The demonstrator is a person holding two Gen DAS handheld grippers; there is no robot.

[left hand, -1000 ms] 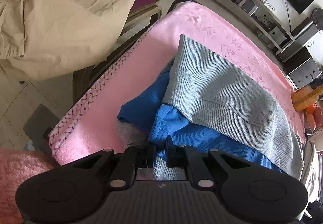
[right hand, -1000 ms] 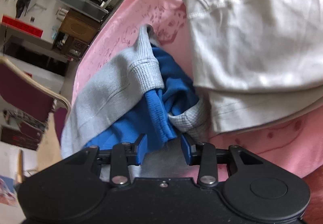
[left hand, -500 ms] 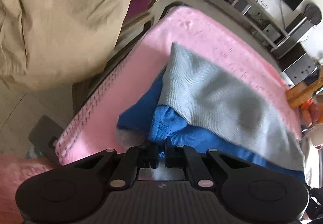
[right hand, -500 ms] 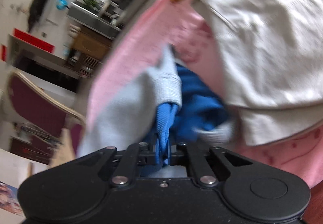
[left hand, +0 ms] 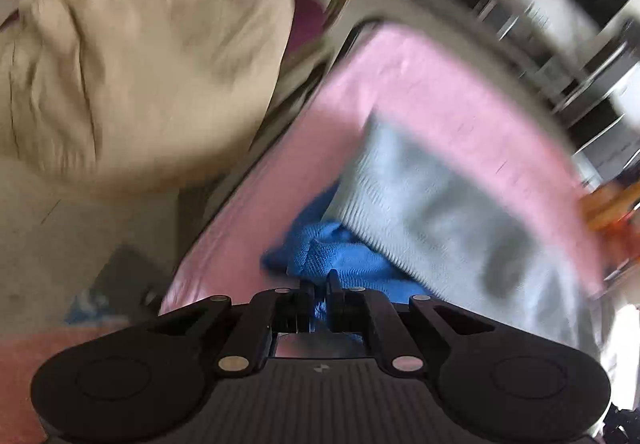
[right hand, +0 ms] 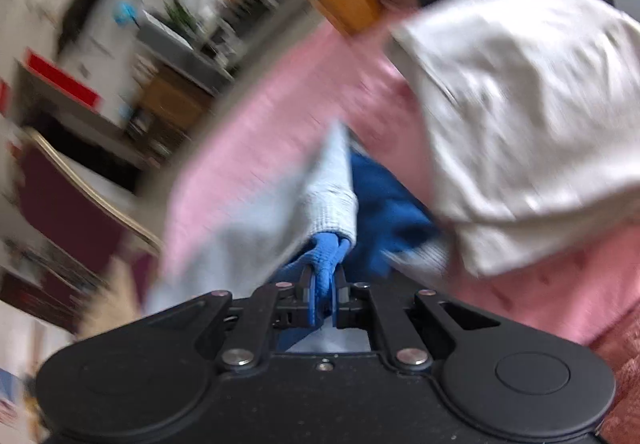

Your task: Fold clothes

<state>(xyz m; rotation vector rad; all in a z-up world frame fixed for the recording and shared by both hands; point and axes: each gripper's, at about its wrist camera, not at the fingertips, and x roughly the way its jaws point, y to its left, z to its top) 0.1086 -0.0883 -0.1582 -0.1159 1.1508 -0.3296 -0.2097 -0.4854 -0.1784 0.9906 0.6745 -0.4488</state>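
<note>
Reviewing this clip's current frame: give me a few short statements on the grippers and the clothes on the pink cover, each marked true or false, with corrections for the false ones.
1. The right gripper is shut on the blue garment. True.
2. The left gripper is open and holds nothing. False: its jaws are closed on the blue garment.
3. The grey knit lies partly over the blue garment. True.
4. The white garment is held in the right gripper. False: it lies on the pink cover, to the right of that gripper.
5. The beige cloth lies spread on the pink cover. False: it sits off the cover's left edge.
</note>
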